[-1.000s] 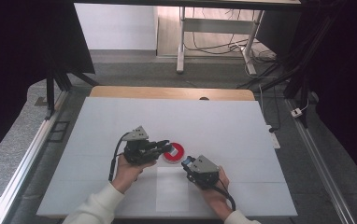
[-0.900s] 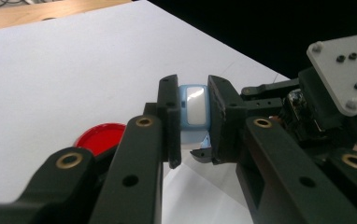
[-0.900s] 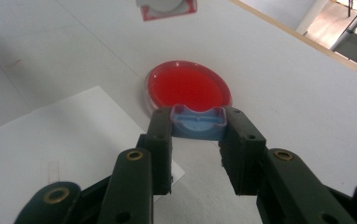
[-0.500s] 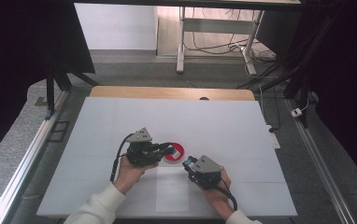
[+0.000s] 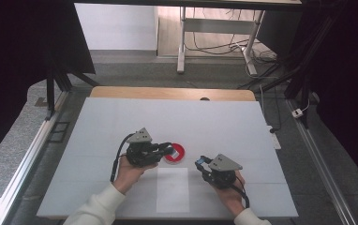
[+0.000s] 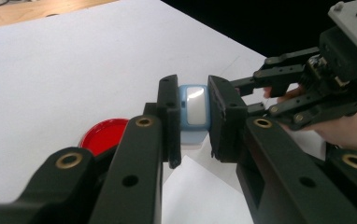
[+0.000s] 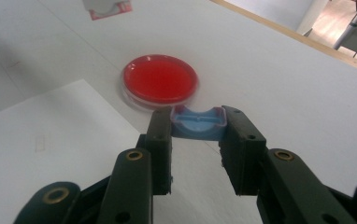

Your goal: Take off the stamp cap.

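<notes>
The small blue-and-white case [image 6: 194, 113] is held off the desk, pinched between the fingers [image 6: 169, 119] of the left gripper [image 5: 169, 150]. In the left gripper view it stands with its long axis upright between the two pads, its white face turned toward the camera. From above, it hangs over the near-left rim of the red dish [image 5: 175, 153], which lies flat on the white desk [image 5: 224, 122] just ahead of a paper sheet [image 5: 172, 189].

A second blue piece — it looks like a lid or tray [image 7: 198, 122] — is gripped by the right gripper [image 5: 200, 163], its fingers [image 7: 160, 135] closed on its two short ends, so that its long axis runs straight across from finger to finger. In the right gripper view it sits just in front of the dish, hollow side up.

The relation that matters — the two blue parts lie well within reach of each other, the case to the left of the tray with the dish's near edge between them. The left gripper points right across the dish; the right gripper points left and away from the person, toward it. If the halves are to be joined, the upright case would need to be turned to match the flat-lying tray, and the left hand [image 5: 129, 171] is the nearer one to the dish.
</notes>
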Action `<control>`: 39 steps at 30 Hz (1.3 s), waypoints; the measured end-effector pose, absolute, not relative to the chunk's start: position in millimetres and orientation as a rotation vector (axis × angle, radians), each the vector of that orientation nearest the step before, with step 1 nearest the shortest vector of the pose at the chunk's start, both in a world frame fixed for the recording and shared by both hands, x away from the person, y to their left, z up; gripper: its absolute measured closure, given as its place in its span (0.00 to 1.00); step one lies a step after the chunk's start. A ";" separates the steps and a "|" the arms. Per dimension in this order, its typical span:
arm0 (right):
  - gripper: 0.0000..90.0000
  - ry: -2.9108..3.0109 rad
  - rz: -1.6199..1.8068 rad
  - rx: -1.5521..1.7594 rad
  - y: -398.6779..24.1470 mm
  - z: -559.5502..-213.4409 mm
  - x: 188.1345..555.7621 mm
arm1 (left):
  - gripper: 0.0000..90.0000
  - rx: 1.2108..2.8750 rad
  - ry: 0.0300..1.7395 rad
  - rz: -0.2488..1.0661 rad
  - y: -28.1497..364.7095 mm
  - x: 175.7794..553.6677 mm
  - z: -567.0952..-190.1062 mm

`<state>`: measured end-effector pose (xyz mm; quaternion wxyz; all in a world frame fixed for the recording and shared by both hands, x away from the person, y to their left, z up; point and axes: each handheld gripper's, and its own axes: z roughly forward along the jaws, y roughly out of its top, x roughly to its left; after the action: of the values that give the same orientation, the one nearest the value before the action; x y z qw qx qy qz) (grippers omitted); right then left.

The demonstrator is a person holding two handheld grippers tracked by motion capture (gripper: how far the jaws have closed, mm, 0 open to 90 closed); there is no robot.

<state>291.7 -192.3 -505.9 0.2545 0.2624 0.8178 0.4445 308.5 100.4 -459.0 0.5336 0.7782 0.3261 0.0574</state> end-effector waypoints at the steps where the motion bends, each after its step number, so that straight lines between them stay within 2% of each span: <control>1: 0.73 2.220 1.207 0.718 -196.2 -505.4 291.0 | 0.84 1.856 0.776 0.139 100.5 308.4 -458.9; 23: 0.72 2.179 1.142 0.803 -271.1 -501.5 277.0 | 0.84 1.912 0.759 0.242 99.2 308.9 -456.4; 29: 0.72 2.170 1.145 0.814 -278.6 -500.3 279.0 | 0.84 1.927 0.748 0.288 99.9 308.0 -452.6; 39: 0.72 2.160 1.146 0.828 -281.4 -498.9 284.4 | 0.84 1.924 0.765 0.283 103.8 314.5 -450.8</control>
<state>284.4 -281.4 -498.9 0.2762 0.3084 0.8042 0.4265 314.5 103.8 -450.8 0.5019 0.7962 0.3168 0.1173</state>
